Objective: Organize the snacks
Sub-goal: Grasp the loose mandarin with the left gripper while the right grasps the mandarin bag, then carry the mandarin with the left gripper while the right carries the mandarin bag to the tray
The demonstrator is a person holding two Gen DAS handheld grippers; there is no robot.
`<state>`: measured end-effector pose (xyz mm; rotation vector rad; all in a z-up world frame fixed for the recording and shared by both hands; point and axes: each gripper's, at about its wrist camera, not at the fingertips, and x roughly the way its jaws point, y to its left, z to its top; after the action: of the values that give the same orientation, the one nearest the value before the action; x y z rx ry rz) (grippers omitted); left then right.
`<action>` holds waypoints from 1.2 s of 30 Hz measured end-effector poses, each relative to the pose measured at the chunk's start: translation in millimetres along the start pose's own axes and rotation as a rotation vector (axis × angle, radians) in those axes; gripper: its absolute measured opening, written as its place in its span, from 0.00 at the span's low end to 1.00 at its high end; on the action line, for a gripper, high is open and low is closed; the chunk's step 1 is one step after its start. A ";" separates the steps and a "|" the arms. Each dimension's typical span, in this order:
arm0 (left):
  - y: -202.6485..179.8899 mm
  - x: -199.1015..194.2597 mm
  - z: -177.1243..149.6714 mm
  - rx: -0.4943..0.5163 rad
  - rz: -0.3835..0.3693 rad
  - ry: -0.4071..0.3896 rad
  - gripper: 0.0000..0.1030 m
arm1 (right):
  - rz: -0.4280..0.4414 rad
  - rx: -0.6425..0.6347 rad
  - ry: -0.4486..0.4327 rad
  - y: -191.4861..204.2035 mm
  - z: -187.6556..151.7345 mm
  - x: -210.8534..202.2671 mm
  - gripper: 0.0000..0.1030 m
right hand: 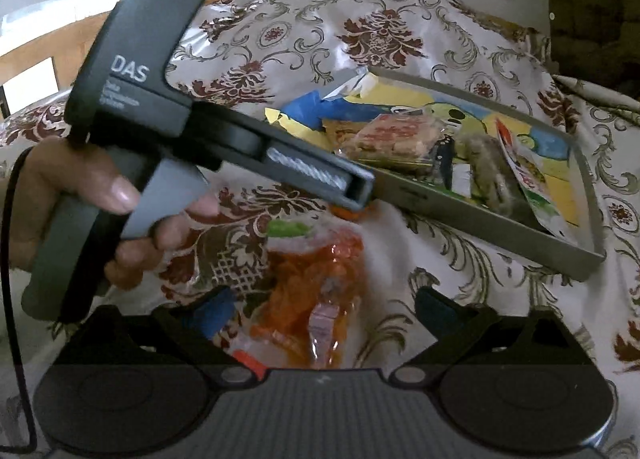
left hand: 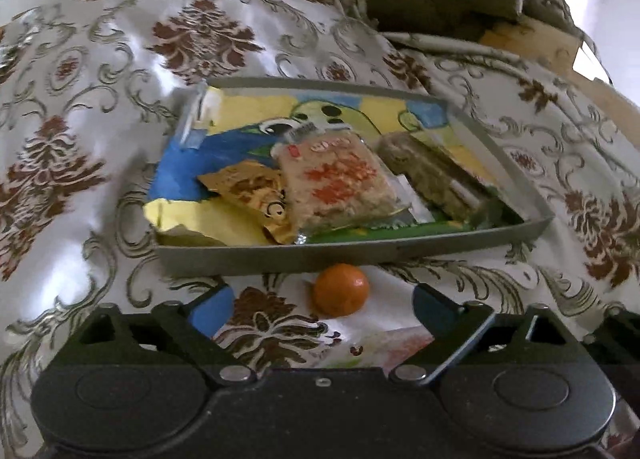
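Snacks in clear wrappers fill the grey tray; both tools gape wide, empty.

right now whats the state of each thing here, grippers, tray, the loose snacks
left gripper: open, nothing held
right gripper: open over the orange packet, not gripping
tray: holds several snack packets
orange fruit: loose on the cloth, outside the tray
orange packet: flat on the cloth, outside the tray

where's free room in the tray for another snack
Free: the tray's far strip behind the rice bar, and its near-left corner on the torn yellow liner. Crowded: middle and right, where the gold packet, rice bar and green bar overlap.
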<state>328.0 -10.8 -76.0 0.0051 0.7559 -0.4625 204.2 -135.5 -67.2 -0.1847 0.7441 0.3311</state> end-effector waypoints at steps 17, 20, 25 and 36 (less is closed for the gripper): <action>9.3 29.3 -1.2 -0.118 -0.083 0.055 0.35 | -0.013 -0.038 0.082 14.7 -1.3 29.2 0.59; 13.2 28.0 -0.7 -0.139 -0.092 0.059 0.35 | -0.027 -0.036 0.109 16.4 1.9 28.6 0.57; 18.2 22.8 -1.0 -0.173 -0.070 0.064 0.34 | -0.063 -0.039 0.137 16.7 5.2 27.0 0.54; 27.6 -9.1 -14.9 -0.243 -0.028 0.054 0.34 | -0.099 0.078 0.124 -13.0 8.4 18.6 0.50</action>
<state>323.6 20.2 -85.3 -0.2210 0.8627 -0.3954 226.9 -141.1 -73.4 -0.1686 0.8657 0.1969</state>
